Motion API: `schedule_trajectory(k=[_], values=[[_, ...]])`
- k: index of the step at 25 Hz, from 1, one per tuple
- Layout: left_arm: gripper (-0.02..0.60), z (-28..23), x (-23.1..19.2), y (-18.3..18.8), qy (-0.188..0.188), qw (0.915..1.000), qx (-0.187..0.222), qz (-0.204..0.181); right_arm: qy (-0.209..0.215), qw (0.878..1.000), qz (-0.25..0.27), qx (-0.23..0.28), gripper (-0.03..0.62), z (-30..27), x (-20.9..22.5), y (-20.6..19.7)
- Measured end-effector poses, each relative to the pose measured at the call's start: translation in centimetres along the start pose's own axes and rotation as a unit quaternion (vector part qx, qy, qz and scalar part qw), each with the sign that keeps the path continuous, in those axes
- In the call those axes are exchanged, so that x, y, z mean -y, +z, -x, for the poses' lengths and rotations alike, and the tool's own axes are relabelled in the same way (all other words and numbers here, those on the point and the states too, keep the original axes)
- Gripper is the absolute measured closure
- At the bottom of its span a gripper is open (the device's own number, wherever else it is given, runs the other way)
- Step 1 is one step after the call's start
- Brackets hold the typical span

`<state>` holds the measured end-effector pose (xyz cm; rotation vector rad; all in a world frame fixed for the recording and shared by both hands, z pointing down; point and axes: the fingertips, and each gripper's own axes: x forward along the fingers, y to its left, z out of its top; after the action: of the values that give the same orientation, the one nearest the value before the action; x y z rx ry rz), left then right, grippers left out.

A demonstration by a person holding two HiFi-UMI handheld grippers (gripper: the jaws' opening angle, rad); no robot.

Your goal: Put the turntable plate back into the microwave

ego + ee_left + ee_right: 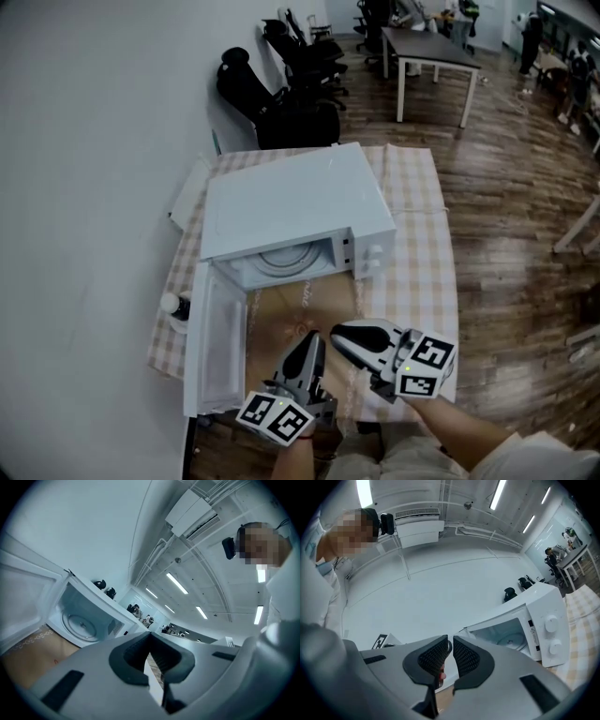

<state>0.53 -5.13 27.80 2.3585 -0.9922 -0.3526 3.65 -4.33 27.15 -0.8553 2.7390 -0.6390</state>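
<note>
Turntable plate lies flat on the floor of the microwave, seemingly in place already. The door hangs open toward the bench's front left corner. Both tools hover over the front edge, well apart from the plate, which lies straight beyond them through the open mouth. The left gripper points at that mouth with its fingers pressed together and empty. The right gripper lies crosswise just beside it, its fingers all but touching, pinching nothing. Neither looks clearly nearer.
</note>
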Motion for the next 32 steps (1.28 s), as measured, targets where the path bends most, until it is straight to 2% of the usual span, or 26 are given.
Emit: schedule_trajectory(k=[12, 22, 32], values=[[0.581, 1.9, 5.6, 2.6, -0.031, 0.9978, 0.008, -0.059, 0.032, 0.997, 0.071, -0.001, 0.536, 2.0, -4.6, 3.5], [0.581, 3.0, 8.7, 4.0, -0.048, 0.9879, 0.004, -0.147, 0.043, 0.992, 0.118, -0.004, 0.536, 3.1, -7.9, 4.6], [0.581, 4.0, 10.6, 3.3, -0.069, 0.9823, -0.014, -0.174, 0.030, 0.983, 0.182, 0.017, 0.536, 5.0, -9.2, 5.9]])
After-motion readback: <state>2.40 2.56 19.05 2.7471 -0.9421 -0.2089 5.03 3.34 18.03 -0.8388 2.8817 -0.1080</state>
